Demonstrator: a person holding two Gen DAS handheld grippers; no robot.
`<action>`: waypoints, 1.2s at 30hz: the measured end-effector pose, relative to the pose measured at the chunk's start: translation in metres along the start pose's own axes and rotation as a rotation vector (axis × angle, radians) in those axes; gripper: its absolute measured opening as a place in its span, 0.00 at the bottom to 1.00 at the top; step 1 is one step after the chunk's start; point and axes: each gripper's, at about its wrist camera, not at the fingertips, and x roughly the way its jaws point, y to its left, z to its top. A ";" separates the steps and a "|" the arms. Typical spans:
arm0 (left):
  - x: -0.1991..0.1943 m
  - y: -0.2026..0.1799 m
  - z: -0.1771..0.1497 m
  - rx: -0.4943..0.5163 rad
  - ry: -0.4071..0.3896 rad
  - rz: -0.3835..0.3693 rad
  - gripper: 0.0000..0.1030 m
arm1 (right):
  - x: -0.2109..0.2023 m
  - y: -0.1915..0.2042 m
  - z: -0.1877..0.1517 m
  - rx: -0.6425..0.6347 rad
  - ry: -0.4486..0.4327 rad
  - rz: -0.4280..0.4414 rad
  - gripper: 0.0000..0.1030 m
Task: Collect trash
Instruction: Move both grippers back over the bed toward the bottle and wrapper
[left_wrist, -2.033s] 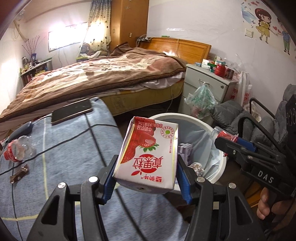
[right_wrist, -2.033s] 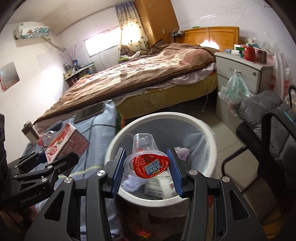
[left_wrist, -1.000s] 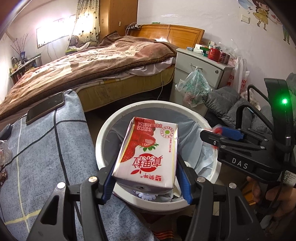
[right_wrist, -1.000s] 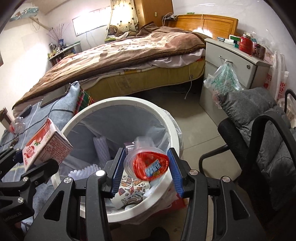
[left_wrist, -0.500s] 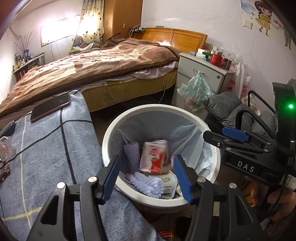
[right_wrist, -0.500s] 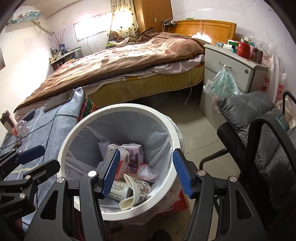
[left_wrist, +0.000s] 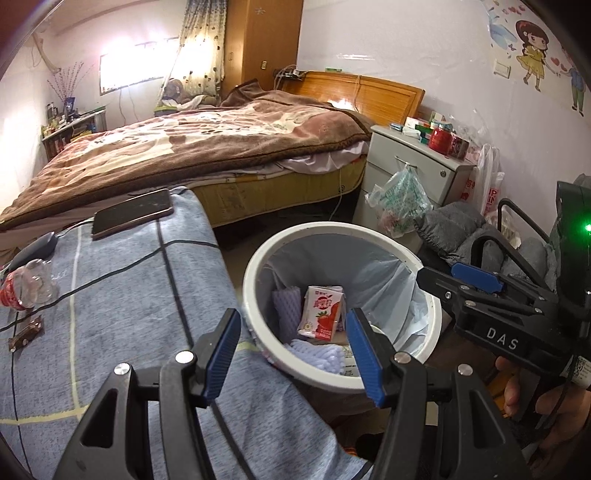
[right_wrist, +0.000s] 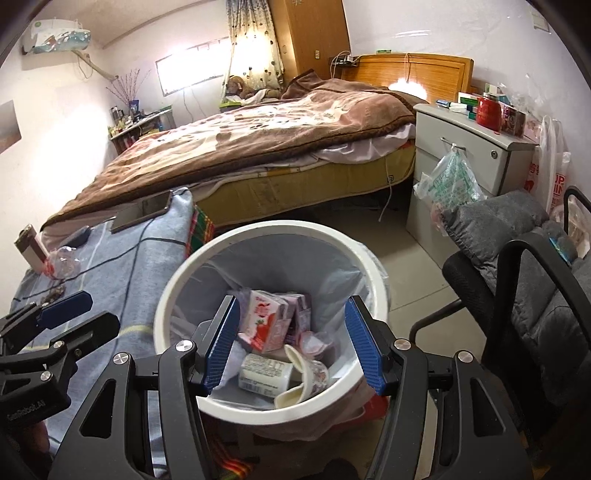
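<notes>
White trash bin (right_wrist: 177, 291) holds red milk carton (right_wrist: 264, 321) – crushed cup (right_wrist: 308, 373) beside it, perhaps paper. Left gripper (left_wrist: 291, 347), right gripper (right_wrist: 291, 343) – jaws apart, empty, right's just opened.

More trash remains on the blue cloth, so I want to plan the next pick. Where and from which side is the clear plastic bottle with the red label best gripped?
Probably across the clear body of the bottle, beside the red label, coming from above. It lies on its side on the blue cloth, so both round flanks look free. The open left gripper is the nearer one.

Carton (left_wrist: 320, 312) lies in bin (left_wrist: 255, 266), beside table (left_wrist: 122, 280).
</notes>
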 end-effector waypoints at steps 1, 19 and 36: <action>-0.003 0.003 -0.001 -0.006 -0.007 0.000 0.60 | -0.001 0.003 0.000 -0.006 -0.003 0.003 0.59; -0.047 0.072 -0.019 -0.104 -0.064 0.103 0.60 | -0.012 0.062 0.002 -0.083 -0.056 0.088 0.59; -0.081 0.185 -0.057 -0.251 -0.068 0.258 0.60 | 0.004 0.144 0.002 -0.208 -0.043 0.215 0.59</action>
